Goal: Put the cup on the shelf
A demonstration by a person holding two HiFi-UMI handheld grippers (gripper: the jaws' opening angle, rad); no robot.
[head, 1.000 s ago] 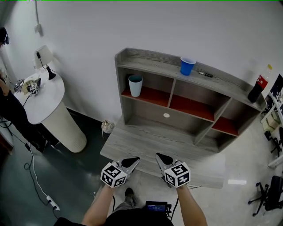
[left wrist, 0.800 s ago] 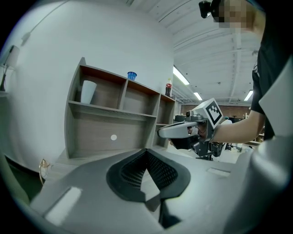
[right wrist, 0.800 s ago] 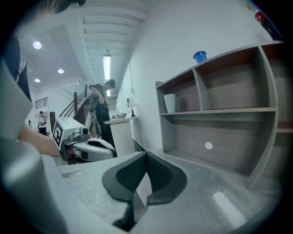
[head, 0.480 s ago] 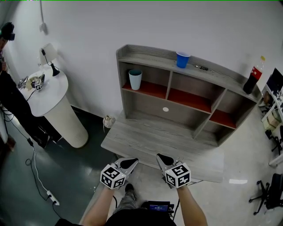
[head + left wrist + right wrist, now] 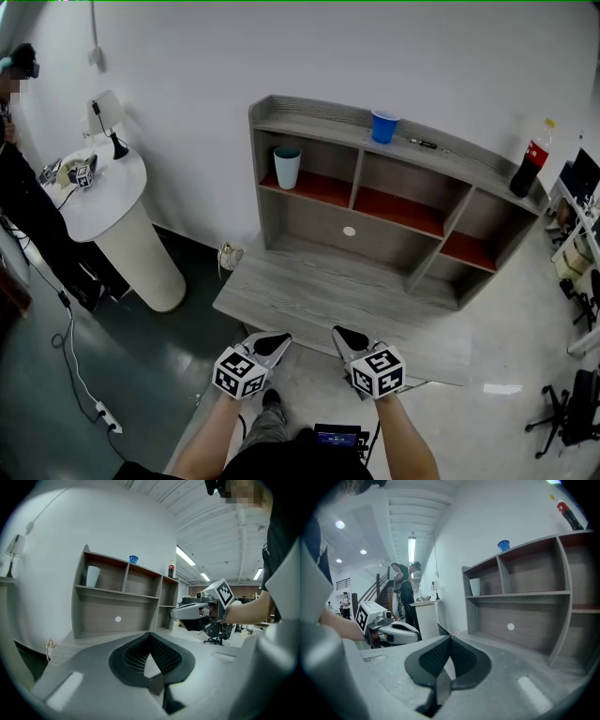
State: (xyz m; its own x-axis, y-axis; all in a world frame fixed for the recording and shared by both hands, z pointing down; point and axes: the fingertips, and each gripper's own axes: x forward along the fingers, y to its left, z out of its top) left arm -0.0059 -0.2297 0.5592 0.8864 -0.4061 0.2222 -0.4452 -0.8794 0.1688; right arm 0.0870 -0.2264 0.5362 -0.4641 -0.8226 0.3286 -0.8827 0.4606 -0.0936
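My left claw [image 5: 150,635] is pressed together with nothing between its pads. My right claw [image 5: 450,637] is likewise closed on nothing. In the head view they sit side by side, a little apart, over the near edge of the counter [image 5: 319,295]. Just below them a small lit screen [image 5: 337,437] shows at the operator's waist.

From the claws I look straight across the grey wood-grain top to the shelf [image 5: 314,120], which rises from the counter's far side against the white wall. Its low back panel carries a round white spot [image 5: 349,231]. Above that are three compartments with red floors.

The white cup [image 5: 287,167], dark-rimmed, stands upright in the left compartment, close to the left wall. The blue cup [image 5: 383,126] stands upright on the top board, roughly above the divider between the left and middle compartments. A dark pen [image 5: 424,143] lies on the top board just right of it. A dark bottle [image 5: 528,169] with a red label stands at the far right end.

Off to the left, well apart from the shelf, is a round white pedestal [image 5: 112,220] with a small lamp [image 5: 106,117] and a marker cube [image 5: 82,173] on it. A person [image 5: 23,202] in dark clothes stands beside it at the frame edge. A cable runs over the dark floor to a power strip [image 5: 105,427]. A small pale object [image 5: 229,255] lies on the floor at the counter's left corner. A black office chair [image 5: 562,417] stands at the far right.
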